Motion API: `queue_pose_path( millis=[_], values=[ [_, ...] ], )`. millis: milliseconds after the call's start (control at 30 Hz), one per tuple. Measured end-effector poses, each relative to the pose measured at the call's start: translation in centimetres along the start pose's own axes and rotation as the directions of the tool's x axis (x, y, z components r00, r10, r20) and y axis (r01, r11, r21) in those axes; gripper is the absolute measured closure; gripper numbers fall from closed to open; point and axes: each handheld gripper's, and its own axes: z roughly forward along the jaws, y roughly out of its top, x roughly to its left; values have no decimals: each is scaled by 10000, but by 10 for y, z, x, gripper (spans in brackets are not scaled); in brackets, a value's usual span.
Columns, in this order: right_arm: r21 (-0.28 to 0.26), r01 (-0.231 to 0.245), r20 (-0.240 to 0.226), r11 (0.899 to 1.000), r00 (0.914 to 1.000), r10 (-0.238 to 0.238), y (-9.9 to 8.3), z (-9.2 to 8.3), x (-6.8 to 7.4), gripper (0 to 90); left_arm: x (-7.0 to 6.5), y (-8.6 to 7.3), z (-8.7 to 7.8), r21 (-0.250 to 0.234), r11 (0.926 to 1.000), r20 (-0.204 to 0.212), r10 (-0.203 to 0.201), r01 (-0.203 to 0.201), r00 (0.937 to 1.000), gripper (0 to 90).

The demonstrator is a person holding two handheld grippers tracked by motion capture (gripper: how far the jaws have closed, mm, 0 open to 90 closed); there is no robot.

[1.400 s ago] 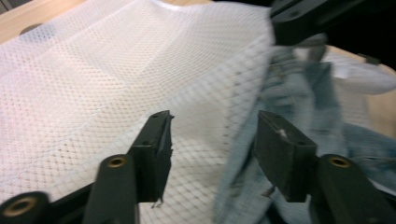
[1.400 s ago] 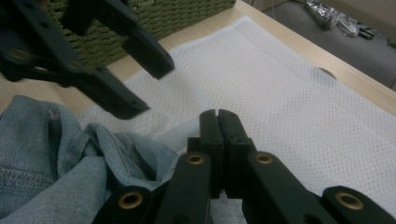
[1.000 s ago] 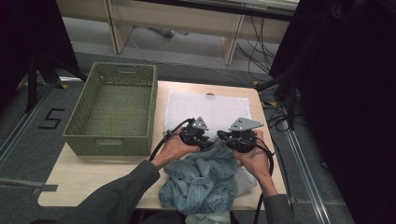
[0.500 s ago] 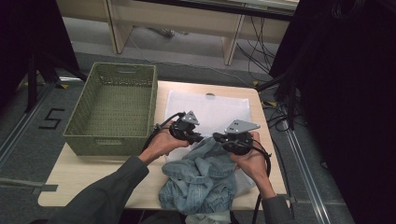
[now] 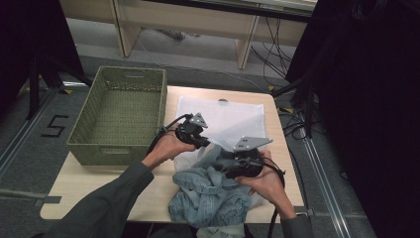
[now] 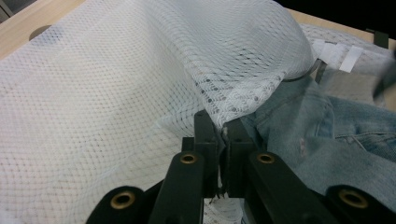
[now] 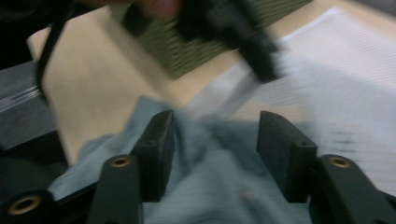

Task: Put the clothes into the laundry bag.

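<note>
A white mesh bag (image 5: pixel 228 116) lies flat on the table, with a crumpled blue denim garment (image 5: pixel 208 201) at its near edge. My left gripper (image 5: pixel 206 144) is shut on the bag's near edge (image 6: pixel 219 116) and holds it raised above the denim (image 6: pixel 322 144). My right gripper (image 5: pixel 220 164) hovers over the denim (image 7: pixel 219 186). Its jaws have just been opening and stand wide apart (image 7: pixel 215 140), with the denim lying between them and not squeezed. The right gripper view is blurred. It shows the mesh bag (image 7: pixel 336 79) beyond.
A green woven basket (image 5: pixel 119 114) stands on the left part of the wooden table (image 5: pixel 94 186), close to my left hand. Cables and black stands sit off the table's right side. The table's front edge is just below the denim.
My left hand has moved up and toward the basket, pulling the bag's edge along. My right hand has shifted nearer and leftward over the denim.
</note>
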Motion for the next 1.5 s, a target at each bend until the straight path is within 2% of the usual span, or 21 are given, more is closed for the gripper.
queue_pose_path(
  millis=[167,267,367,533,567,600,633,700,733,767,867,1000,1033,1100,1167,1200,1233,1333,1367,1400,1500],
  values=[
    [1118,461,-919,9927,9951,-358,-6,34,29,387,1,0,-1,65,10000,71,-15,14,10000,862],
    [1908,1016,-1360,9764,9878,-762,-12,55,43,360,0,1,-2,124,9999,115,-7,6,9999,861],
    [2809,1540,-993,9473,9864,-1309,-21,71,48,383,0,0,-3,182,9998,139,16,-18,9999,861],
    [3389,1856,-1166,9223,9811,-1545,-31,78,39,775,-3,0,-3,-21,9997,152,-262,262,9995,861],
    [3203,1916,-1007,9277,9807,-1678,-31,77,37,822,-3,0,-3,37,9998,148,-176,175,9997,861],
    [3077,2081,-893,9284,9778,-1896,-30,75,36,829,-1,0,-5,401,9987,152,318,-324,9994,861],
    [2983,2043,-690,9324,9789,-1924,-27,71,35,832,-6,0,-2,-123,9995,110,-272,274,9996,861],
    [2597,1621,-143,9520,9864,-1640,-20,60,33,834,-5,1,-7,190,9996,202,209,-213,9996,861],
    [2487,1554,114,9560,9865,-1633,-16,53,29,834,-8,0,-7,-71,10000,188,-57,58,9998,861],
    [2248,1737,520,9588,9804,-1898,-13,45,20,834,-7,1,-12,259,9989,247,386,-393,9989,861],
    [2068,1027,1499,9730,9794,-1353,-10,26,1,834,-10,0,-13,9,9999,287,125,-125,9995,861],
    [2875,457,2850,9567,9495,-1310,-26,23,-36,833,-8,0,-16,405,9985,338,344,-358,9988,861],
    [3084,-21,2927,9512,9517,-928,-33,27,-40,832,-8,0,-15,396,9985,337,356,-370,9988,861],
    [3281,-302,2769,9442,9587,-655,-44,37,-47,813,-9,-1,-13,250,9997,328,80,-88,9994,860],
    [3118,-549,2661,9486,9634,-317,-42,38,-45,716,-8,-1,-12,280,9996,333,60,-70,9994,861],
    [2606,-478,2797,9643,9597,-281,-39,36,-41,646,-6,-1,-13,431,9988,365,220,-236,9991,860],
    [2338,-547,2666,9707,9638,-99,-32,31,-35,588,-7,-2,-11,244,9997,359,-11,2,9994,860],
    [1394,-582,1771,9885,9836,330,-17,17,-14,485,-6,-2,-12,309,9995,360,-41,30,9993,859],
    [1375,-747,1518,9877,9870,536,-13,13,-6,471,-6,-2,-12,259,9996,341,-113,104,9994,859],
    [928,-224,1111,9954,9937,120,-12,14,-1,449,-6,-2,-12,266,9996,331,-103,94,9994,859],
    [1349,88,60,9908,9999,-97,-10,21,18,413,-4,-2,-13,302,9995,331,-133,123,9994,858]
  ],
)
